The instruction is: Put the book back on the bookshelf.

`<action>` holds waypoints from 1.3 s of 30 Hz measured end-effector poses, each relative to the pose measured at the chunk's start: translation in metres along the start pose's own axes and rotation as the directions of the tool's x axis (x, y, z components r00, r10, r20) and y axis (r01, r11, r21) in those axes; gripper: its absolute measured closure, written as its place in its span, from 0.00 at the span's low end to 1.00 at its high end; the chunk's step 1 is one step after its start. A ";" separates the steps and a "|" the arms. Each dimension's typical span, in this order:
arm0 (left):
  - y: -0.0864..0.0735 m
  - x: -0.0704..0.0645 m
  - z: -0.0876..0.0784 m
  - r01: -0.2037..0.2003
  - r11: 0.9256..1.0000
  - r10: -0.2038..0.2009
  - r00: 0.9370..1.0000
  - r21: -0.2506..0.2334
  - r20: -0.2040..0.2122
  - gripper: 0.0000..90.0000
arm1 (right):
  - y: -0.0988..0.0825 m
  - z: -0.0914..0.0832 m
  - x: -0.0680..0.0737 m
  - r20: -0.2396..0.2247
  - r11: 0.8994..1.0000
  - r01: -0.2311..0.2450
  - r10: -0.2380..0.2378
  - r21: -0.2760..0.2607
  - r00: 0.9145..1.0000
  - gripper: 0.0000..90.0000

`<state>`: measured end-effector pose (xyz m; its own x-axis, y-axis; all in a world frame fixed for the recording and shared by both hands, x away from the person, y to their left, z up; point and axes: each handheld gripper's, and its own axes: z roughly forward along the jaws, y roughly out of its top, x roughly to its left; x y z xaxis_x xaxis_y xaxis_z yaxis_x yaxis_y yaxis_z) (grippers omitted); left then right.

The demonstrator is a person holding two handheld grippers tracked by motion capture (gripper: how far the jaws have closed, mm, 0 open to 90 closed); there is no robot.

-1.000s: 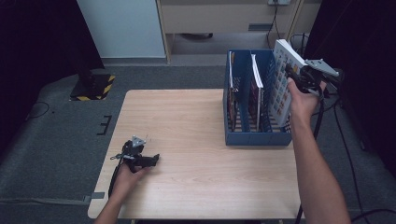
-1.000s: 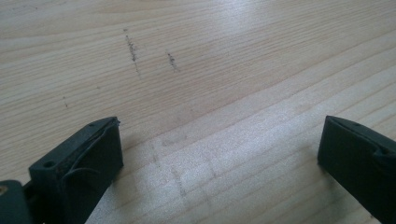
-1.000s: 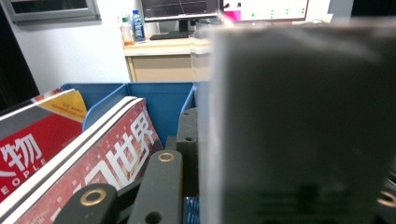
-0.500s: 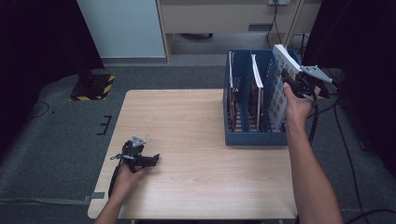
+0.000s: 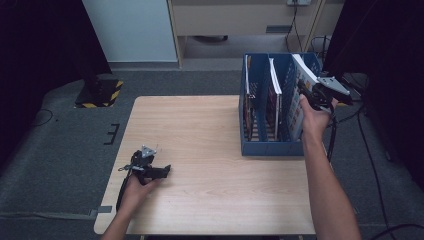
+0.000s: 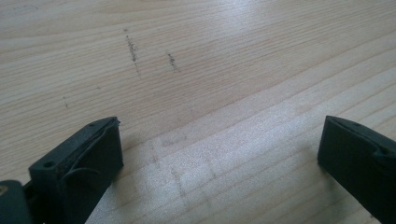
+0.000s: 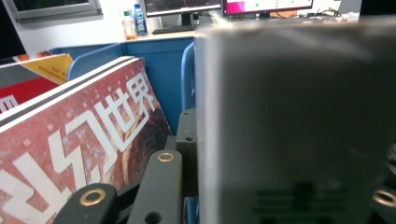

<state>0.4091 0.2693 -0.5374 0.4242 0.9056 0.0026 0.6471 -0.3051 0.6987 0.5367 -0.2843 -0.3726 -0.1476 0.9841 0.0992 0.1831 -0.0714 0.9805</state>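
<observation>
Over the rightmost slot of the blue file rack, the right tongs clamp a white book by its top edge, tilted to slide in beside the others, while the left tongs rest released on the surface.

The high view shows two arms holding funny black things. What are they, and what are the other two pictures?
Those are a person's arms. Each hand holds a hand-held gripper, a tool with two jaws that pinch. The high view looks down on the wooden table. The other two pictures come from little cameras riding on each tool. The left hand-held gripper rests on the table, jaws wide apart, holding nothing. The right hand-held gripper pinches a book in the right end slot of the blue file rack, beside other magazines.
</observation>
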 end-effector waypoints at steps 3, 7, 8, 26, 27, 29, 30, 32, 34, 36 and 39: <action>0.000 0.000 0.000 0.000 1.000 0.000 1.000 0.000 0.000 0.00 | -0.003 0.001 0.001 0.000 1.000 -0.005 0.005 0.006 1.000 0.82; 0.000 0.000 0.000 0.000 1.000 0.000 1.000 0.000 0.000 0.00 | -0.003 0.001 0.001 0.001 1.000 -0.006 0.006 0.005 1.000 0.82; 0.000 0.000 0.000 0.000 1.000 0.000 1.000 0.000 0.000 0.00 | -0.003 0.001 0.001 0.000 1.000 -0.004 0.004 0.005 1.000 0.82; 0.000 0.000 0.000 0.000 1.000 0.000 1.000 0.000 0.000 0.00 | -0.010 -0.003 -0.002 -0.022 1.000 -0.007 0.008 0.012 1.000 0.81; 0.000 0.000 0.000 0.000 1.000 0.000 1.000 0.000 0.000 0.00 | -0.010 -0.003 -0.002 -0.025 1.000 -0.006 0.006 0.014 1.000 0.81; 0.000 0.000 0.000 0.000 1.000 0.000 1.000 0.000 0.000 0.00 | -0.010 -0.004 -0.002 -0.028 1.000 -0.003 0.003 0.017 1.000 0.81; 0.000 0.000 0.000 0.000 1.000 0.000 1.000 0.000 0.000 0.00 | -0.010 -0.004 -0.002 -0.031 1.000 -0.004 0.004 0.018 1.000 0.81; 0.000 0.000 0.000 0.000 1.000 0.000 1.000 0.000 0.000 0.00 | -0.009 -0.004 -0.002 -0.032 1.000 0.001 -0.001 0.023 0.999 0.81; 0.000 0.000 0.000 0.000 1.000 0.000 1.000 0.000 0.000 0.00 | -0.009 -0.005 -0.002 -0.036 1.000 0.001 0.000 0.026 0.999 0.81; 0.000 0.000 0.000 0.000 1.000 0.000 1.000 0.000 0.000 0.00 | -0.009 -0.005 -0.002 -0.041 1.000 -0.002 0.003 0.029 0.999 0.81; 0.000 0.000 0.000 0.000 1.000 0.000 1.000 0.000 0.000 0.00 | -0.010 -0.005 -0.001 -0.041 0.999 0.010 -0.008 0.033 0.999 0.81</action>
<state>0.4091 0.2693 -0.5374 0.4241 0.9056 0.0025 0.6473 -0.3051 0.6985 0.5308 -0.2858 -0.3814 -0.1885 0.9772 0.0977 0.2140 -0.0562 0.9752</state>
